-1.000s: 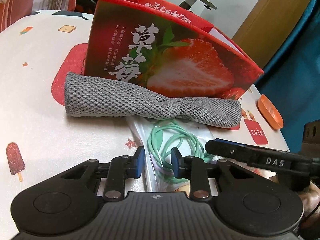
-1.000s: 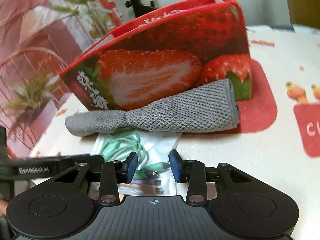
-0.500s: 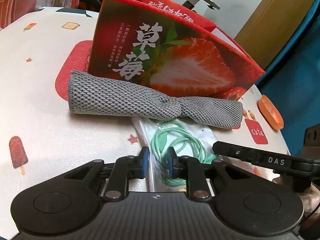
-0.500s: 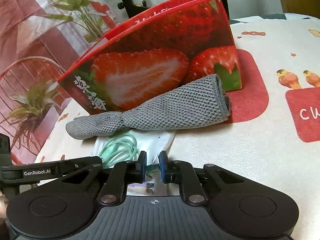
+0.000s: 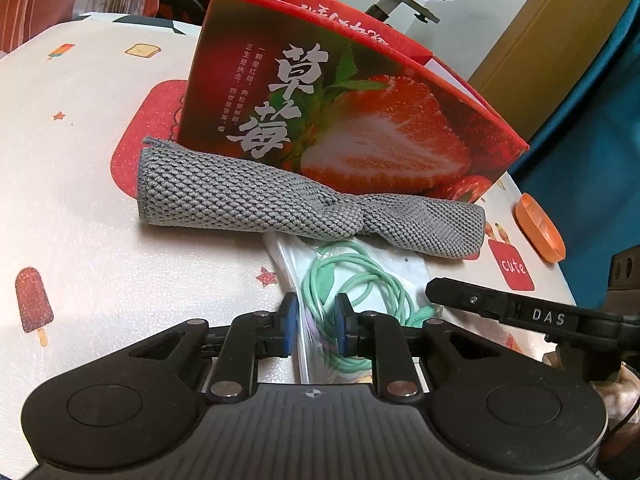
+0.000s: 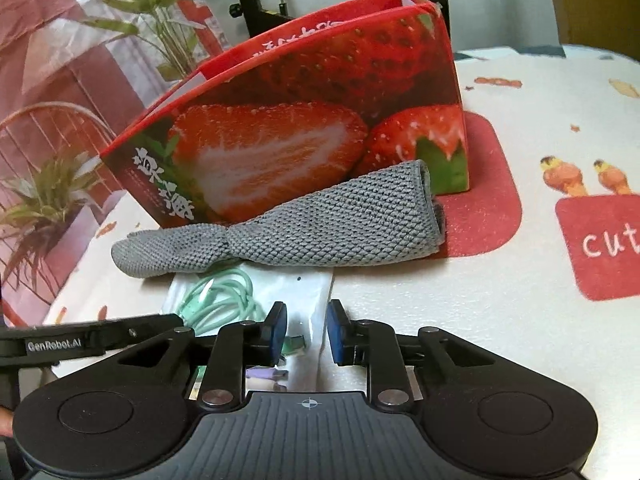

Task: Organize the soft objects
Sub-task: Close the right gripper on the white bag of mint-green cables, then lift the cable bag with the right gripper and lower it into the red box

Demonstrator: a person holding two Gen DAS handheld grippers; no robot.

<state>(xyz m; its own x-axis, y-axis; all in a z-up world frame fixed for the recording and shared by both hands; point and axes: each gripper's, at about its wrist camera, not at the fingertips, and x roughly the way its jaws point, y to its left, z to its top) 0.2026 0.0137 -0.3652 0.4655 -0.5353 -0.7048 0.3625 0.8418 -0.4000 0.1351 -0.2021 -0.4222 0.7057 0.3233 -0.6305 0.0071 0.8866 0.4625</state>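
1. Task items: a clear bag holding a coiled green cable lies flat on the desk, directly ahead of both tongs. A rolled grey cloth lies just beyond it, its near edge overlapping the bag's far edge, and leans against the foot of the strawberry box.

2. Long axis: the cloth runs crosswise to both tongs, thick end to the left in the left wrist view, pinched near the middle. The bag's long side runs roughly away from the tongs, toward the cloth.

3. Left tongs: jaws narrowly parted, straddling the bag's near left part with cable loops between them. The pads do not visibly press; judged not gripping.

4. Right tongs: jaws have just been opening; they stand narrowly apart over the bag's near right edge, plastic between them, no visible pinch.

5. Governing relation: both tongs sit at the bag's near end, one toward each side, about equally near. The cloth and box lie farther ahead.

6. Judgement: the next move likely calls for a firm two-sided pinch on the bag; slippery plastic may escape.
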